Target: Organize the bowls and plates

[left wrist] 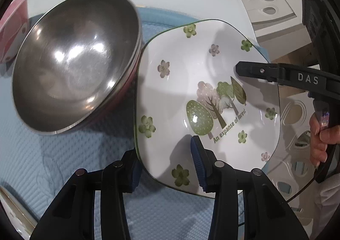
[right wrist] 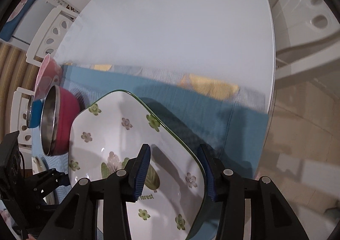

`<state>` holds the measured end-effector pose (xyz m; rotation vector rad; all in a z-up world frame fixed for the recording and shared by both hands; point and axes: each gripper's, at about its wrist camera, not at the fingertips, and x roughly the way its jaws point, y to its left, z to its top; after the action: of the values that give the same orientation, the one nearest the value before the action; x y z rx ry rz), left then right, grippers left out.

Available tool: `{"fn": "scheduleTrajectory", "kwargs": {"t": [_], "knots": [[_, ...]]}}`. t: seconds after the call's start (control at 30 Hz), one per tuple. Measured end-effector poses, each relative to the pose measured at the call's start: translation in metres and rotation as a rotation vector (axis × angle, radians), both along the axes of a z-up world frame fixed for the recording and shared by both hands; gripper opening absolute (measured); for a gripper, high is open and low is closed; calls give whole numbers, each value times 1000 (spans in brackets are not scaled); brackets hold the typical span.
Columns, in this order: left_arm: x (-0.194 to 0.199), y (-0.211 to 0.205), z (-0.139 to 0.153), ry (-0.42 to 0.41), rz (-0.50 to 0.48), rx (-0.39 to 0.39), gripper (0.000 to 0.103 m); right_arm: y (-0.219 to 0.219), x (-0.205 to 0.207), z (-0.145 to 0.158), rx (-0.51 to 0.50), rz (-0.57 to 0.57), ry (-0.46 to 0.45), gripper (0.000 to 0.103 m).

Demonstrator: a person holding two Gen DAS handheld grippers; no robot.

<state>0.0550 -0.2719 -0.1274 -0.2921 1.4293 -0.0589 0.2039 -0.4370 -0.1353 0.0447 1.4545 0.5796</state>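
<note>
- Two handheld grippers were seen set on one square flowered plate (left wrist: pixel 191 82), each straddling an opposite edge of it.
- The left gripper (left wrist: pixel 167 167) was pointed steeply down, its jaws at a narrow gap with the plate's near rim between them; one blue pad (left wrist: pixel 197 161) lay on the upper face, the other was under the rim. Whether the pads were actually pressed on the plate could not be told.
- The right gripper (right wrist: pixel 176 170) was likewise angled steeply down, its jaws narrowly spread across the plate's far rim, one pad (right wrist: pixel 141 172) over the plate's face and the other outside the edge; a firm pinch could not be confirmed.
- In the left wrist view, a hand (left wrist: pixel 320 140) was seen wrapped around the right tool's handle at the right edge.
- The plate was tilted over a blue mat (left wrist: pixel 63 155) on a white table (right wrist: pixel 170 27), just beside a steel bowl with a red outside (left wrist: pixel 74 63), whose rim was close against the plate's edge.
- Three more bowls were counted to the left of the red one: one pink (right wrist: pixel 50 74), one blue-sided (right wrist: pixel 35 114), and one of which only a rim (right wrist: pixel 39 165) was shown.
</note>
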Motion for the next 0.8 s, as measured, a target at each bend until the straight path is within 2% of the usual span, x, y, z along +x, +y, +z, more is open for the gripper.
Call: {"fn": "scheduleTrajectory", "kwargs": {"t": [0.43,0.8], "knots": [[-42,24,2,17,-10,24,39,5,-61,-2,23,-38,40,47],[-83,49,2,31,-21,36,40,27,-109,-3,56,-71,78,47]]}}
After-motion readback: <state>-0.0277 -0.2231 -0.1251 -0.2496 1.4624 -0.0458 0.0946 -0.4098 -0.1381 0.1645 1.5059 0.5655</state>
